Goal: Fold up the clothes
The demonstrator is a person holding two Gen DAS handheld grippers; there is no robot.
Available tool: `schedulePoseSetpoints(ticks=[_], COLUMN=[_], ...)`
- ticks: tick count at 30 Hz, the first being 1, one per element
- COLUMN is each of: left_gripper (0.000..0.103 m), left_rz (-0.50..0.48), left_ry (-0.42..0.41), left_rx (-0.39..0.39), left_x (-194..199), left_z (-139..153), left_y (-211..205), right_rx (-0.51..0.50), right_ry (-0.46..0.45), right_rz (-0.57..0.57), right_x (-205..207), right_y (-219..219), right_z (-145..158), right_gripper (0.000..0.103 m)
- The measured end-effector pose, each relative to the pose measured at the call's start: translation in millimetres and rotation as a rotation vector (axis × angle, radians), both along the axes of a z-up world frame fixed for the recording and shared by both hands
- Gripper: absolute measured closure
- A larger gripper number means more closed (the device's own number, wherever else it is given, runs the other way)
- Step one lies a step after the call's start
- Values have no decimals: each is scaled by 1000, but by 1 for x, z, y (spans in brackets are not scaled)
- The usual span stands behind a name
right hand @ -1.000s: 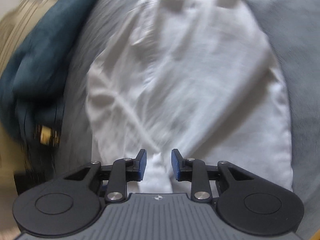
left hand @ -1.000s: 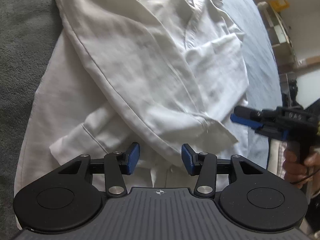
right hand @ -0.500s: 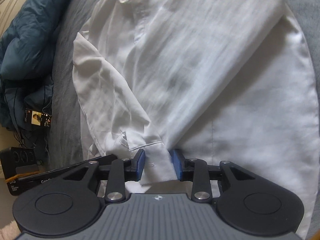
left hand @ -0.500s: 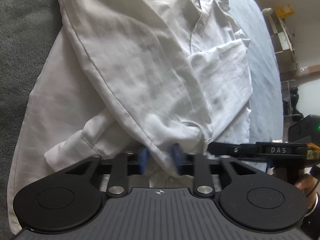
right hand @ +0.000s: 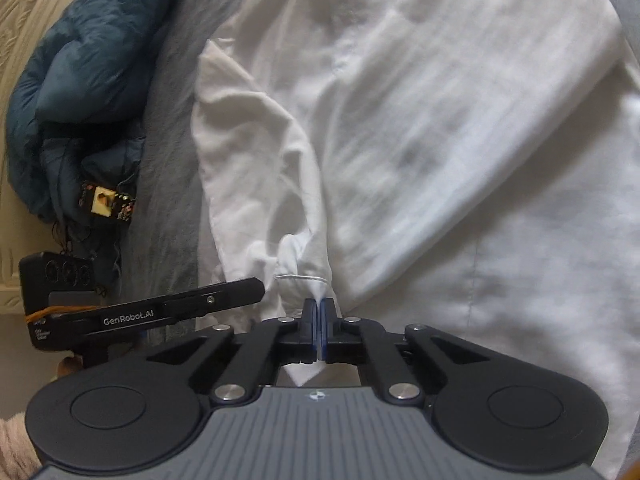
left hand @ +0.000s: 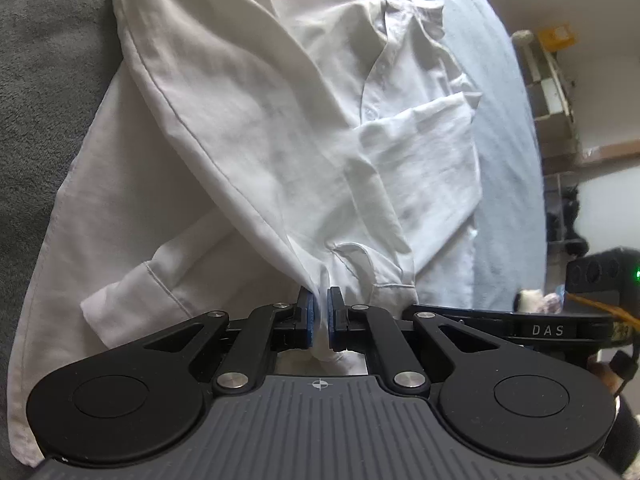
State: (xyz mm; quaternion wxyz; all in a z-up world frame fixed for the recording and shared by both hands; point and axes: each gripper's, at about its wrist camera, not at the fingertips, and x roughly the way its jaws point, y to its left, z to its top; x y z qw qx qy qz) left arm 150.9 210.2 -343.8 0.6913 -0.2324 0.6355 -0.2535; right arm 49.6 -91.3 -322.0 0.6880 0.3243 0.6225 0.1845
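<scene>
Since second ago we see both tongs gone from spread to clamped. Left gripper [left hand: 319, 311] pinching white shirt [left hand: 280, 128] sleeve cuff at near edge; right gripper [right hand: 319, 312] pinching other cuff just beside. Shirt spread on grey bedcover [left hand: 36, 60], teal duvet [right hand: 80, 72] far left.

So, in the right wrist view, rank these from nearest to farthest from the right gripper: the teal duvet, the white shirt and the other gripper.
1. white shirt, pinched in the right gripper.
2. left gripper, just to the left.
3. teal duvet, far upper left.
</scene>
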Motion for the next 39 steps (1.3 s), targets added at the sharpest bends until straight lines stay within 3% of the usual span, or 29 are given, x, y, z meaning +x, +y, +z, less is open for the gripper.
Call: schedulePoseSetpoints(ticks=[7,14,20,25,31,34,35,36,39], left_gripper=[101,101,101,101,101,98,94,82,80], left_rz=[81,53,-10,-60,-98,-109,-114,-129,-163], left_ry=[54,64,72,78,19,23,32,65,111], left_rx=[-91,-140,-133,-104,-113,-51,-21,19,107], left_x=[0,-16,-29,-33,-33,-35,-35,-35,-38], left_z=[14,27,23,10,19,6,-1,-11,-24], left_y=[9,-14,-44,-63,-70,-74,-76,-80,-78], right_rx=[15,-24,-118,-222,-287,-341,-369,-398,-487], right_ry=[-68,-112,-106,-79,-115,-118,-105,-90,-28], right_rz=[7,39,68,114,142,169,183,196,216], right_x=[-4,-15,-32,-39,-41,-40,-39,-38,-38], right_y=[-10,-29,-45,-48,-56,-54,-52,-50,-47], right_z=[30,66,83,75,88,84,76,68,41], right_gripper=[101,101,101,101,101,101,101,100,97])
